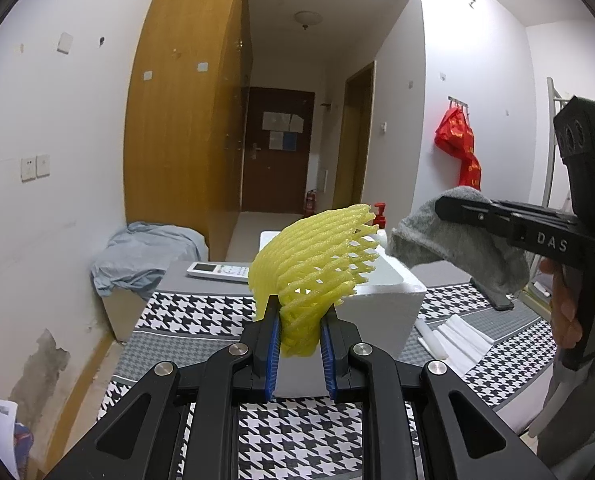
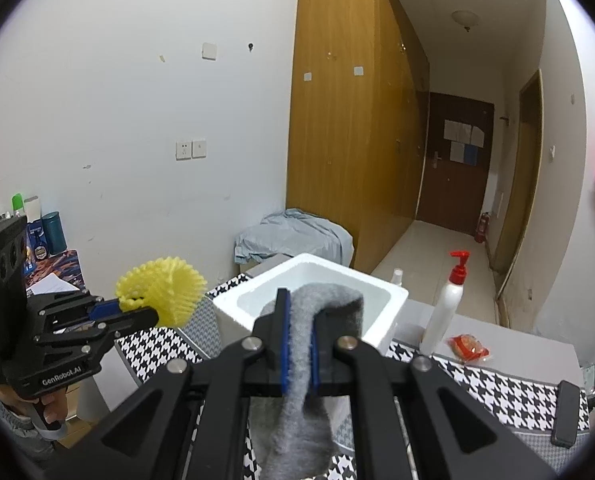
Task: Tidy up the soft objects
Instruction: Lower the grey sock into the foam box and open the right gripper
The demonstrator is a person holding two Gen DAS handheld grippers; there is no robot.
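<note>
Nearest the left wrist camera, at 6 o'clock, the left gripper (image 1: 299, 332) has its blue-padded jaws clamped on a yellow foam mesh sleeve (image 1: 317, 256), an open lattice fanning upward. At 3 o'clock, the right gripper (image 2: 297, 344) has its jaws pressed together on a grey fuzzy knitted sock (image 2: 317, 344), which droops limp below the pads. Beyond both, a white square polystyrene box (image 2: 257, 320) stands open on the houndstooth-patterned black-and-white worktop (image 1: 201, 312). Farther, at 1 o'clock in the right view, stands a smooth white pump bottle with a red nozzle (image 2: 445, 308).
</note>
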